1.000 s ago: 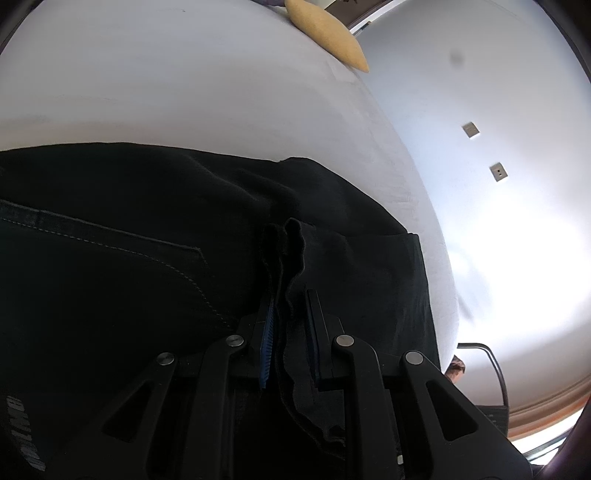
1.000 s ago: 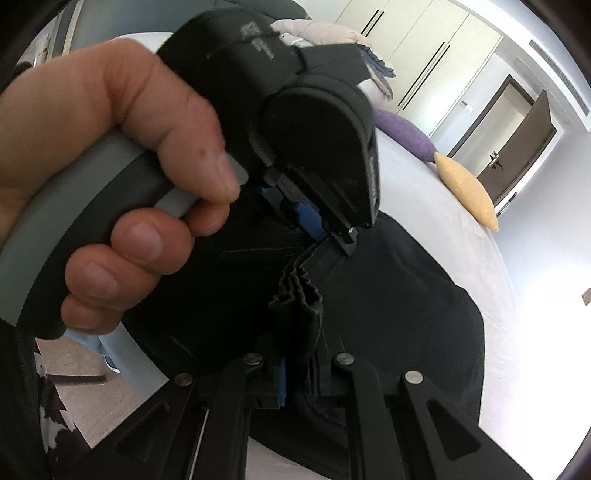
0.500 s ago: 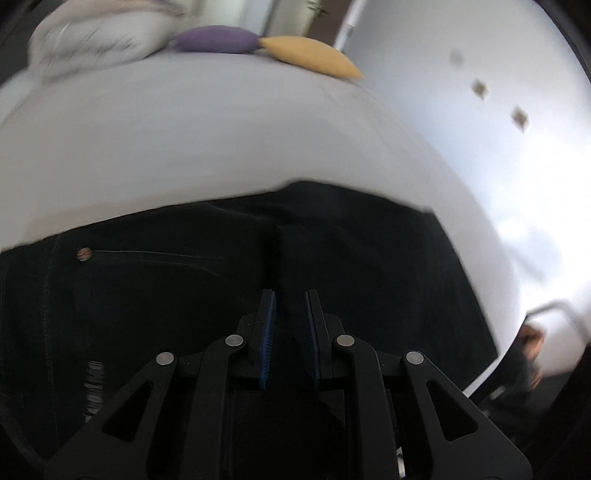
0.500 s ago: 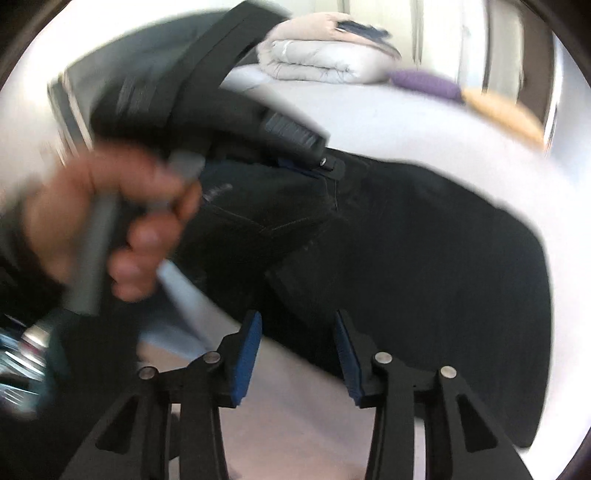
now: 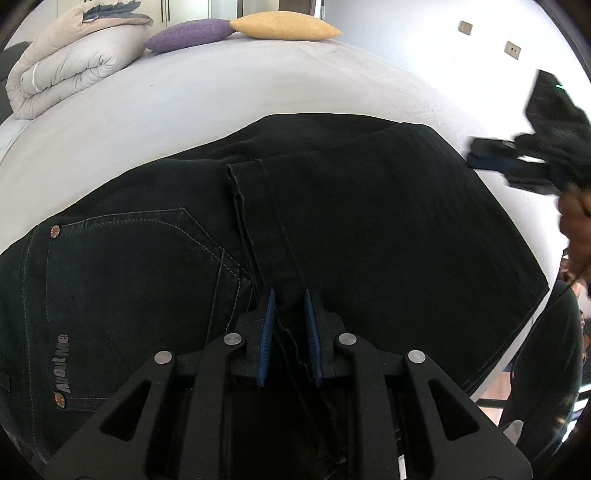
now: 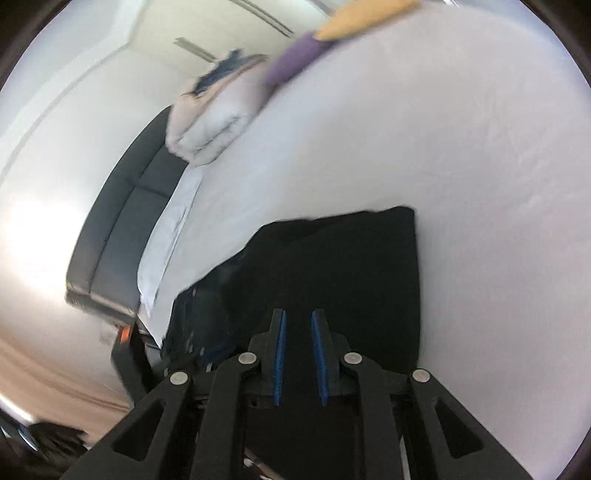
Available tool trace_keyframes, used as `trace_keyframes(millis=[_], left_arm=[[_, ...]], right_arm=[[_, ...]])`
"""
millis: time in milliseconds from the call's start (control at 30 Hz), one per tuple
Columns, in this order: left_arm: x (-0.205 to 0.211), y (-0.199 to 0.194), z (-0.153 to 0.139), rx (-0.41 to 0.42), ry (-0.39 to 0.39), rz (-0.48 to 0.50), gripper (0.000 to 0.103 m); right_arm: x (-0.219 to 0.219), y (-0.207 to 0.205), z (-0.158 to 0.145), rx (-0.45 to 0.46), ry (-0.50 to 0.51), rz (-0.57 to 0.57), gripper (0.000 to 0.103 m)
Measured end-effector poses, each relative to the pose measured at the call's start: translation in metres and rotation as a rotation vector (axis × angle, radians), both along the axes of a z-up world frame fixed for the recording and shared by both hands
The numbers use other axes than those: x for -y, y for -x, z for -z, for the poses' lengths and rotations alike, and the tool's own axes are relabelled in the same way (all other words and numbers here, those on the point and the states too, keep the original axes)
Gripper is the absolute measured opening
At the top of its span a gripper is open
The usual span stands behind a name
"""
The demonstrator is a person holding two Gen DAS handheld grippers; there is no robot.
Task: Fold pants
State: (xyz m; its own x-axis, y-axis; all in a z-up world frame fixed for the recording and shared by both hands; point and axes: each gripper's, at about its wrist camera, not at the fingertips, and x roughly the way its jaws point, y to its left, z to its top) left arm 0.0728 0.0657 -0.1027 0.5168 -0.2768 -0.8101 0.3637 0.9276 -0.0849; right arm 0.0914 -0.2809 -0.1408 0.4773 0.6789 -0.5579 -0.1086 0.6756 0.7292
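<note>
Black jeans (image 5: pixel 332 221) lie folded on a white bed (image 5: pixel 221 88), a back pocket at the left and the leg hems laid across the seat. My left gripper (image 5: pixel 290 299) hovers open over the hem strip, nothing between its blue pads. My right gripper (image 6: pixel 297 321) is open and empty over the jeans (image 6: pixel 332 266) near their right edge; it also shows at the far right of the left wrist view (image 5: pixel 517 162), held by a hand.
A rolled duvet (image 5: pixel 70 66), a purple pillow (image 5: pixel 188 33) and a yellow pillow (image 5: pixel 284 26) lie at the bed's far end. A dark headboard or sofa (image 6: pixel 122 229) stands left of the bed. The bed's edge runs just right of the jeans.
Both grippers have let go of the bunched hems and opened. The hems now lie flat on the jeans. Both grippers have pulled back, the right one swinging away to the right.
</note>
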Motion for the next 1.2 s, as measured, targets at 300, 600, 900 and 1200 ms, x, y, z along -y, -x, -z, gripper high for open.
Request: trace_keyframes(millis=[300,600,900,1200], left_arm=[[-0.009,-0.002,0.001,0.001,-0.013,0.001,0.017],[-0.026,0.003,0.002,0.008,-0.005,-0.006,0.017],[-0.026,0.011,0.005,0.028,-0.016,-0.009,0.017],[-0.023,0.021,0.005,0.039,-0.030,-0.012,0.017]], right_arm=[[0.009,-0.029,0.053,-0.115,-0.119,0.034,0.001],[-0.016,0.064,0.054,-0.104,-0.119,-0.093,0.001],[-0.025,0.133,0.052,-0.123,-0.060,-0.085,0.001],[-0.029,0.131,0.064,-0.077,-0.083,-0.058,0.000]])
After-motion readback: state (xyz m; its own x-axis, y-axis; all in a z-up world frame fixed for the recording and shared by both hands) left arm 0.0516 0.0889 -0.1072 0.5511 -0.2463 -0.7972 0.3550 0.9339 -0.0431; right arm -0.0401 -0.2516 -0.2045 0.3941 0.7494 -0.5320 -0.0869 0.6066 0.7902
